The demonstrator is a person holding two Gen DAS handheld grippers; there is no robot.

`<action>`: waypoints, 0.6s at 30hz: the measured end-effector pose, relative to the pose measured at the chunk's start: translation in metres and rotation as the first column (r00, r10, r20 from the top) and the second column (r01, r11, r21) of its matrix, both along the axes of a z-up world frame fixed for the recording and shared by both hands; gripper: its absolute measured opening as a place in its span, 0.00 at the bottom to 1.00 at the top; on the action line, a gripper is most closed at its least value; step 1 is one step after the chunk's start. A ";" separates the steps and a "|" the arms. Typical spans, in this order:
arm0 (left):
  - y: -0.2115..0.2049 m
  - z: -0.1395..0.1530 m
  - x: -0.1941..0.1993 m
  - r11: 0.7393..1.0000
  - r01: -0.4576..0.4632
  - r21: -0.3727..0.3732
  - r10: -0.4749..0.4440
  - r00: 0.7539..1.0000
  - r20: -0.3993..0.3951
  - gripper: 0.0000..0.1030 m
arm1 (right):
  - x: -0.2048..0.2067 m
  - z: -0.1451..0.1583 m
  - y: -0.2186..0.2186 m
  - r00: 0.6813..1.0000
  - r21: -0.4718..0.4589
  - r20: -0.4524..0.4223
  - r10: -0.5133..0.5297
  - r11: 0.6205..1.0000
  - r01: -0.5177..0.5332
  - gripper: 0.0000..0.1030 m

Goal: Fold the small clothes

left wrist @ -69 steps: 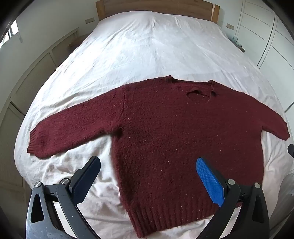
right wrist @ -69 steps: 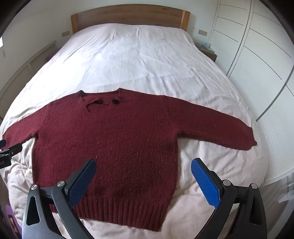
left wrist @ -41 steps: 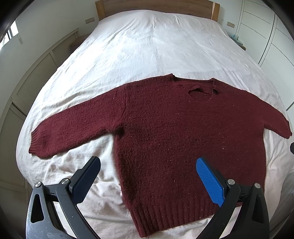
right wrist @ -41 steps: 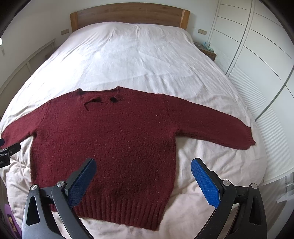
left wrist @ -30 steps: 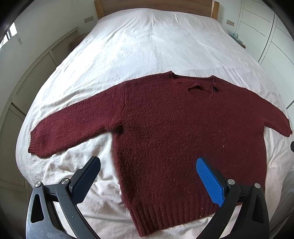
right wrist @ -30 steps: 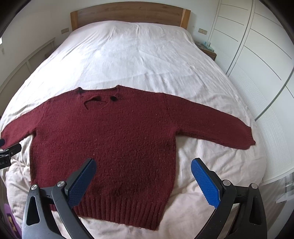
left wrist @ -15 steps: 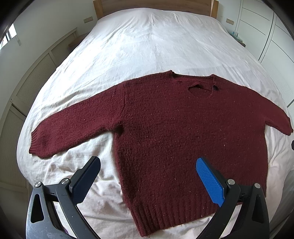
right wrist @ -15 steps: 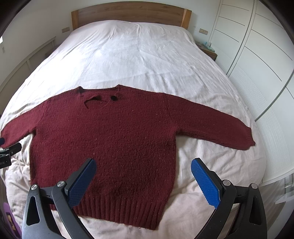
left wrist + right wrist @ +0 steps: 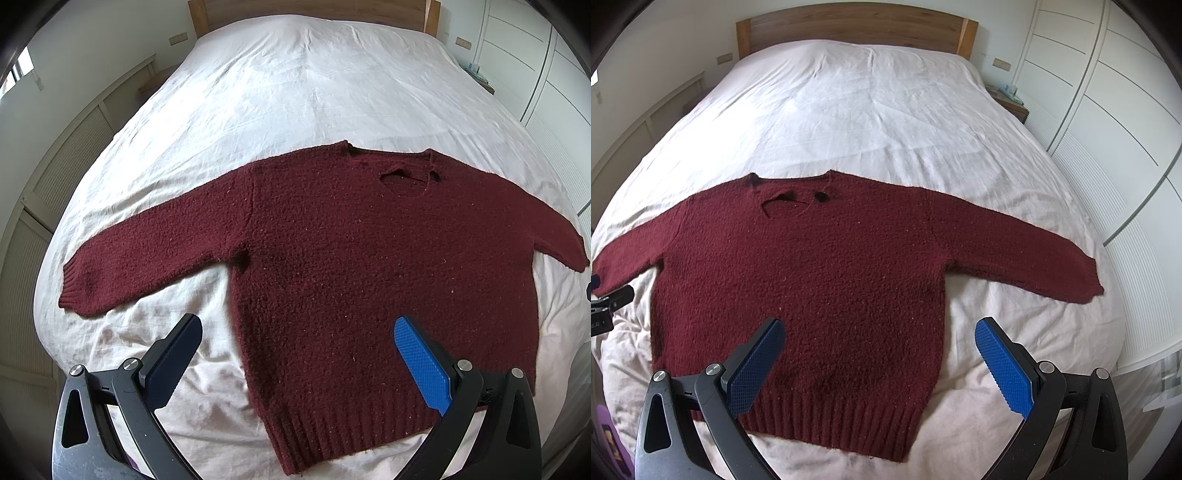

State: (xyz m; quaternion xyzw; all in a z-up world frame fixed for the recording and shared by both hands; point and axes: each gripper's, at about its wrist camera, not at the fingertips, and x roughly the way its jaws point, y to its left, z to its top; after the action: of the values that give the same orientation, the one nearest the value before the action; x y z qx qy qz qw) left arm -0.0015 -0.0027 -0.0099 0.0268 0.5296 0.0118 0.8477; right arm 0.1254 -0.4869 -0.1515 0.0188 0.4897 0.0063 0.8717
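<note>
Nothing shifted, fuzzy maroon knit sweater [image 9: 369, 258] flat, rumpled white sheet [image 9: 295, 92].

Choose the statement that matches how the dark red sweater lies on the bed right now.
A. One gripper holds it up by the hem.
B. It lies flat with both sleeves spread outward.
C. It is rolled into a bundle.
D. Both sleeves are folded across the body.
B: the sweater lies flat on the bed, sleeves out to each side, and both the left gripper and right gripper are open, holding nothing.

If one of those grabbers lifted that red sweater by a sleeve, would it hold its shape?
Probably not. The sweater lies limp and flat on the bed, so it should droop. Its thick fuzzy knit likely grips well. The torn neckline might stretch further.
</note>
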 end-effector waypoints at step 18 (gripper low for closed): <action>0.000 -0.001 0.002 1.000 0.005 0.000 -0.005 1.000 -0.003 0.99 | 0.003 -0.001 -0.001 1.000 -0.004 -0.004 0.004 1.000 -0.004 0.99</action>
State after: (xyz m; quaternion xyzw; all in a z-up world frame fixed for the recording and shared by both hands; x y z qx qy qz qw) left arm 0.0007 -0.0031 -0.0113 0.0284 0.5310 0.0096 0.8468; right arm 0.1287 -0.4881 -0.1522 0.0162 0.4917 0.0069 0.8706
